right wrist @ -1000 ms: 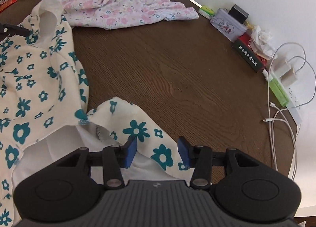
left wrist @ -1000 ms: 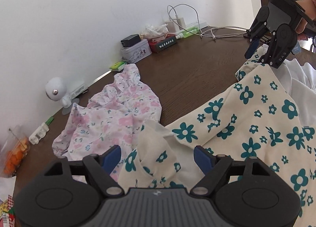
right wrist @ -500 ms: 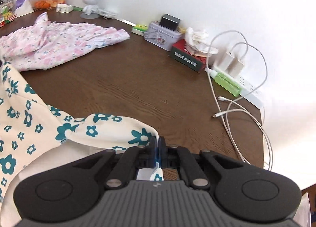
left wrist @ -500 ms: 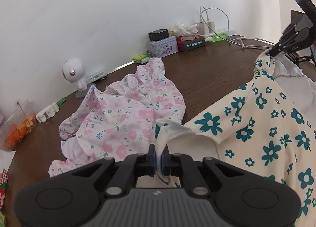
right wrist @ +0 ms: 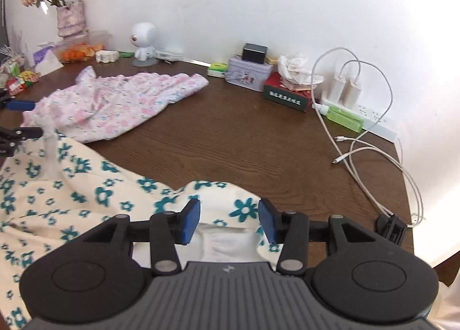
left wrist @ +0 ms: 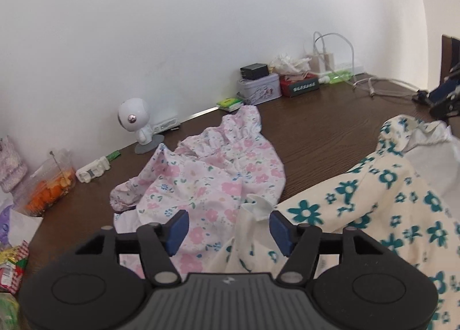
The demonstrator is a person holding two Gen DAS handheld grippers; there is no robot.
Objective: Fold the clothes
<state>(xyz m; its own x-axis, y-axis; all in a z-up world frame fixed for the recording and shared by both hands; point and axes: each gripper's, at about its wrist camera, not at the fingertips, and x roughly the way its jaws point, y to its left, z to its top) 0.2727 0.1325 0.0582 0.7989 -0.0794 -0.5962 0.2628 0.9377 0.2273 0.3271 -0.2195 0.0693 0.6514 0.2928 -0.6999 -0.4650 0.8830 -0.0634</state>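
Observation:
A cream garment with teal flowers (left wrist: 382, 195) lies on the brown table (left wrist: 316, 134), spreading to the lower right. One upturned corner (left wrist: 256, 208) of it stands between the jaws of my left gripper (left wrist: 229, 229), which are opening, and the pads do not press it. In the right wrist view the same garment (right wrist: 86, 186) lies at the lower left. Its hem (right wrist: 244, 209) rests between the opening jaws of my right gripper (right wrist: 229, 221), untouched by the pads. A pink floral garment (left wrist: 212, 177) lies crumpled beyond the left gripper.
Along the wall stand a white robot figurine (right wrist: 143, 40), a tin box (right wrist: 248, 73), a red box (right wrist: 287, 94), chargers with loose cables (right wrist: 359, 140), a tub of orange fruit (left wrist: 49, 189) and a vase (right wrist: 69, 18). Bare wood (right wrist: 230, 134) lies between the garments.
Both grippers were open a second ago, then shut on the cream garment's edges. Now both have opened and released the cloth, having lifted and rolled level.

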